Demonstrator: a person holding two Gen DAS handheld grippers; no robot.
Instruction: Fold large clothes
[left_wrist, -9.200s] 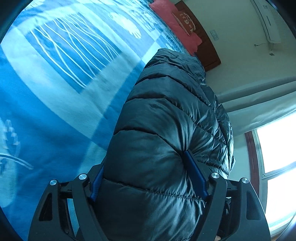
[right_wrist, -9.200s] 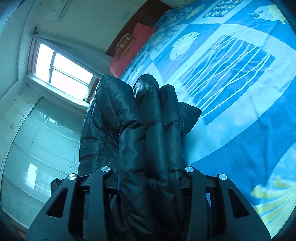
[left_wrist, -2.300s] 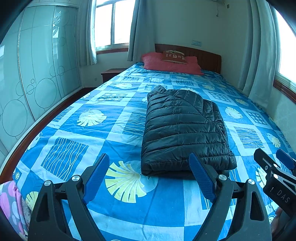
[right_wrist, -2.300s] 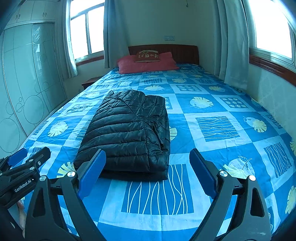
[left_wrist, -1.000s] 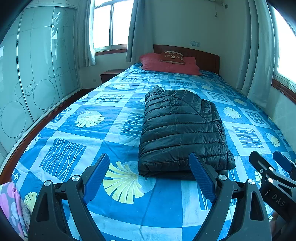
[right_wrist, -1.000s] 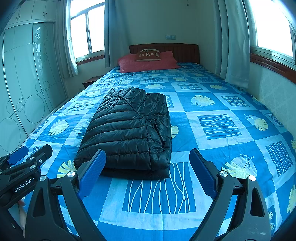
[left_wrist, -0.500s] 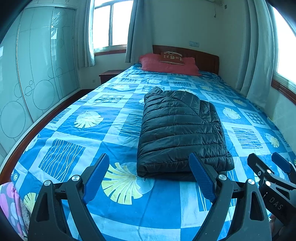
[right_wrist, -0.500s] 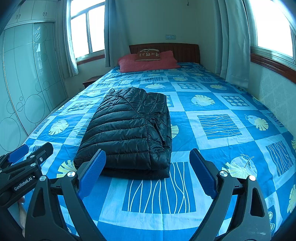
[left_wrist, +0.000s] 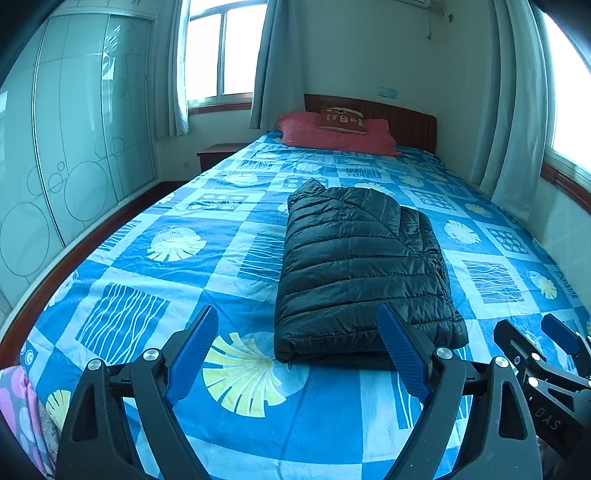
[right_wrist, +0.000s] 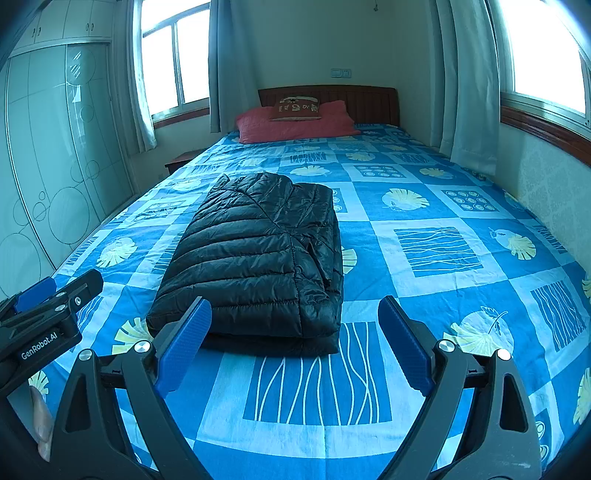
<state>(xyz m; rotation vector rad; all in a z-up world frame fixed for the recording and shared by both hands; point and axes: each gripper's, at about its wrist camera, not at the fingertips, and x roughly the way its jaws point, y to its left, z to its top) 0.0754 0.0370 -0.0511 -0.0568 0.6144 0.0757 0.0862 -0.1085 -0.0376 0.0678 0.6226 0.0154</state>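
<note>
A black quilted down jacket lies folded into a thick rectangle in the middle of the bed; it also shows in the right wrist view. My left gripper is open and empty, held above the foot of the bed, short of the jacket's near edge. My right gripper is open and empty at about the same distance. Each gripper shows in the other's view: the right one at the right edge, the left one at the left edge.
The bed has a blue patterned cover, red pillows and a wooden headboard. A glass-door wardrobe stands on the left, a curtained wall on the right. A pink patterned cloth lies at the lower left.
Earlier both grippers were shut on the jacket. Now they are open and drawn back from it. In the last second both views have hardly shifted.
</note>
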